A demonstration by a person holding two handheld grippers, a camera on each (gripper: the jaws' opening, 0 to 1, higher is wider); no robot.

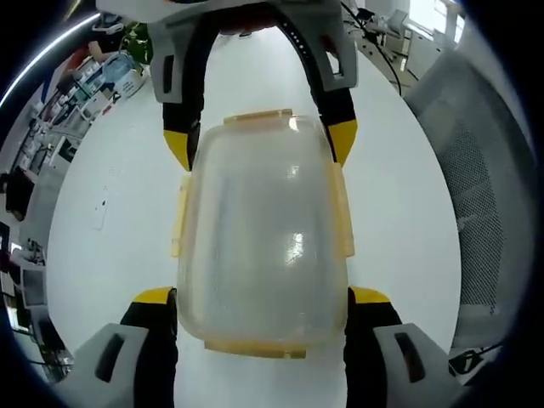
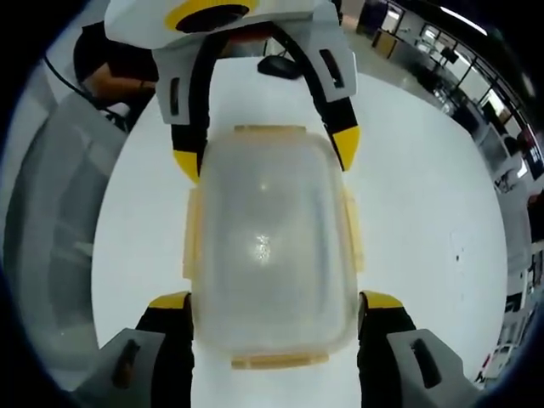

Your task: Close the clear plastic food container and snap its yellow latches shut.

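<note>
- The left hand-held gripper (image 1: 262,308) had its jaws spread, one on each long side of the clear container (image 1: 263,234), which sat between them on the white counter (image 1: 119,221).
- The right hand-held gripper (image 2: 274,310) straddled the container (image 2: 270,246) from the opposite end, jaws likewise apart.
- The lid appeared seated; the yellow latches (image 1: 178,223) along the sides and ends looked flared out, not yet snapped.
- Judged best: steady the box with one gripper and press each latch flat against the wall with the other.
- Beyond the container, each gripper faced the other across it.
- Farther off, a mesh chair (image 1: 480,195) stood beside the counter, clear of the work.
</note>
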